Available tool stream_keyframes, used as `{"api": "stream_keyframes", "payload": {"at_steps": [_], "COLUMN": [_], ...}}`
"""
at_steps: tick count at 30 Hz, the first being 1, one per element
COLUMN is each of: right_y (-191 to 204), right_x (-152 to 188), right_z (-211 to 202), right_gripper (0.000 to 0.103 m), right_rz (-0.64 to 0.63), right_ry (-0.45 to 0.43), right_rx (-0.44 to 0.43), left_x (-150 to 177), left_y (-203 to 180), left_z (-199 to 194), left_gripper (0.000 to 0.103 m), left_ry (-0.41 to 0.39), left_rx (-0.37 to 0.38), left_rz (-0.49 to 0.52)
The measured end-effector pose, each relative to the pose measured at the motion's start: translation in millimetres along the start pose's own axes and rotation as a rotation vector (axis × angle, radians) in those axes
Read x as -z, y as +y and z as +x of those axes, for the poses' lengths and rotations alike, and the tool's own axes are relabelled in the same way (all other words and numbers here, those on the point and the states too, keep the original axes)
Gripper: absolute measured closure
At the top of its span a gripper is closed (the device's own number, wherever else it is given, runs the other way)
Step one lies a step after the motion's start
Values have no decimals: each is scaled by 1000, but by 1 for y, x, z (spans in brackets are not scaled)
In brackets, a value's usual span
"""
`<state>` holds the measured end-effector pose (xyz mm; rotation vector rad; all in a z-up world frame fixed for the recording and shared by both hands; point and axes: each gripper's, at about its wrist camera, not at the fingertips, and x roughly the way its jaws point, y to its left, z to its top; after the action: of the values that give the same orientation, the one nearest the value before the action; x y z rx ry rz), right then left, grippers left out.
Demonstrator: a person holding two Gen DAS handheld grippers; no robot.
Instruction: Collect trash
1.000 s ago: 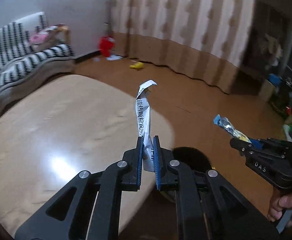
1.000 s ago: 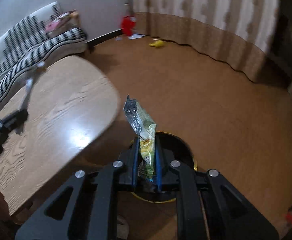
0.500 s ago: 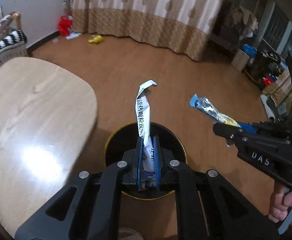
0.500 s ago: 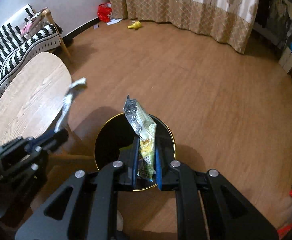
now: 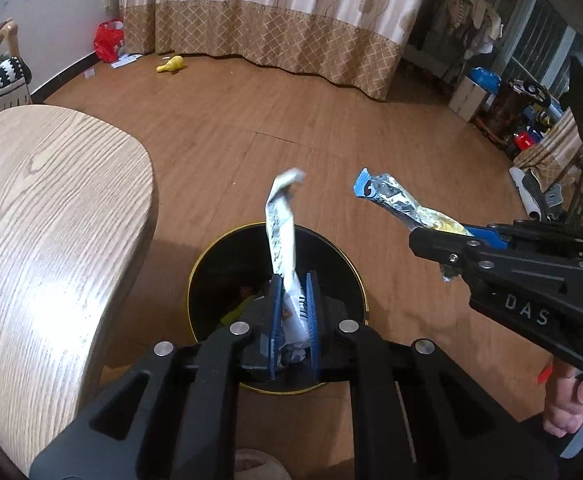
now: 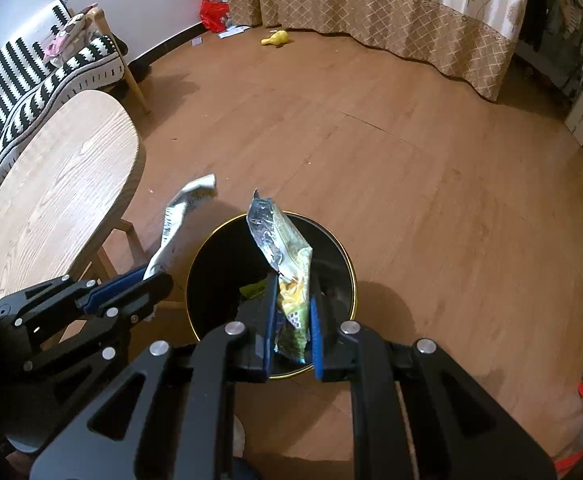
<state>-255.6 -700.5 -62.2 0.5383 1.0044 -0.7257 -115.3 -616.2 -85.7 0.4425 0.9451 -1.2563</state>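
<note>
A black waste bin with a gold rim stands on the wooden floor beside the table. My left gripper hangs over its mouth, shut on a twisted white printed wrapper that sticks up from the pads. In the right wrist view my right gripper is also above the bin, shut on a silver, green and yellow snack bag. Each gripper shows in the other's view: the right one with its bag, the left one with its wrapper. Some trash lies inside the bin.
A light wooden oval table borders the bin on the left, a striped sofa behind it. A red bag and a yellow toy lie by the curtain. Boxes and clutter fill the far right. A hand holds the right gripper.
Both grippers swung from the table's edge to above the bin and tipped downward. Each still clamps the same piece of trash.
</note>
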Motion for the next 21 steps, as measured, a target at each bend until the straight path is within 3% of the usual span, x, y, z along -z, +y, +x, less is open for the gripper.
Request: {"api": "stream_keyframes", "payload": {"at_steps": [2, 4, 6, 18, 20, 21], "right_y": [-1, -3, -3, -2, 2, 5], "right_x": [-1, -2, -2, -3, -3, -3], "right_z": [0, 1, 1, 15, 19, 21], "right_gripper": [89, 89, 89, 88, 82, 71], "right_rz": [5, 7, 7, -2, -8, -14], "right_ry": [0, 2, 3, 47, 65, 75], "right_rx": [1, 0, -1, -19, -19, -19], "left_x": [2, 2, 1, -1, -2, -2], "left_y": [1, 3, 5, 21, 25, 27], "left_z": [0, 0, -3, -38, -46, -50], "left_gripper": [88, 60, 45, 38, 36, 35], "left_ry": [9, 5, -16, -75, -87, -93], "left_rx": [-5, -2, -4, -5, -12, -9], "left_rz": [-1, -9, -10, -45, -56, -65]}}
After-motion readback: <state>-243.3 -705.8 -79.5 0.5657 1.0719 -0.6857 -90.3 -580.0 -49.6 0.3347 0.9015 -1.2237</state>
